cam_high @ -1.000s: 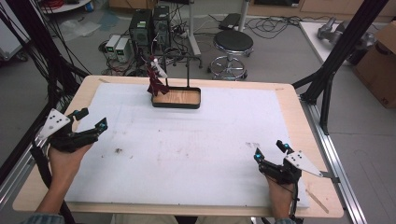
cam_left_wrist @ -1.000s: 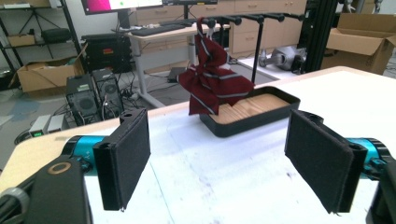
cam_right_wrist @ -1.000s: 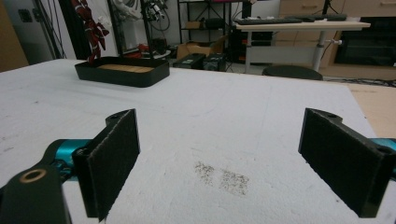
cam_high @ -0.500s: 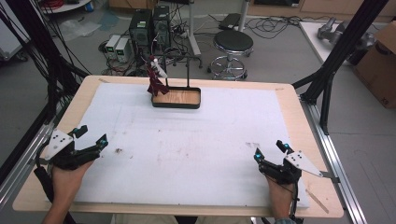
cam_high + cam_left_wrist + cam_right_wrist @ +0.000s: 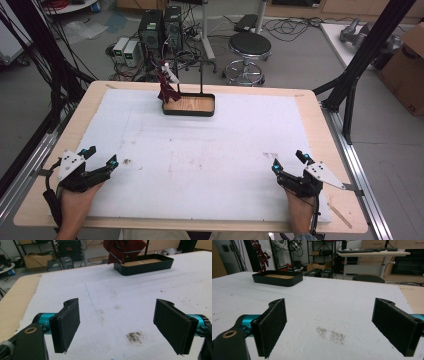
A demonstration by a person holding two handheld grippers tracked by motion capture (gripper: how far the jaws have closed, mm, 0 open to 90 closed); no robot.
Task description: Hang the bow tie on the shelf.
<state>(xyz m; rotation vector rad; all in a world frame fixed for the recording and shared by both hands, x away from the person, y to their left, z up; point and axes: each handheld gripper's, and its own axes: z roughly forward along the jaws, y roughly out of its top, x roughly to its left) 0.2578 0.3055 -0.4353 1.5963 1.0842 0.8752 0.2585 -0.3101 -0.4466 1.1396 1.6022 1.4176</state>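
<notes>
A black tray (image 5: 189, 105) with a wooden floor stands at the far middle of the white mat (image 5: 200, 150); two thin posts rise behind it. A dark red cloth (image 5: 166, 89) hangs over its left end, also seen as the red cloth (image 5: 123, 248) and red cloth (image 5: 260, 253). The tray (image 5: 143, 264) lies ahead in the left gripper view, the tray (image 5: 277, 278) at upper left in the right gripper view. My left gripper (image 5: 101, 156) rests open at the near left, my right gripper (image 5: 289, 160) open at the near right. Both hold nothing.
The mat covers a wooden table (image 5: 320, 120) with bare wood at its edges. Small dark stains mark the mat (image 5: 133, 337) near each gripper. Beyond the far edge stand a black stool (image 5: 248, 47), computer cases (image 5: 159, 27) and black frame legs (image 5: 360, 65).
My left gripper has drawn back toward the near left corner of the table and sunk lower. The right gripper has stayed where it was.
</notes>
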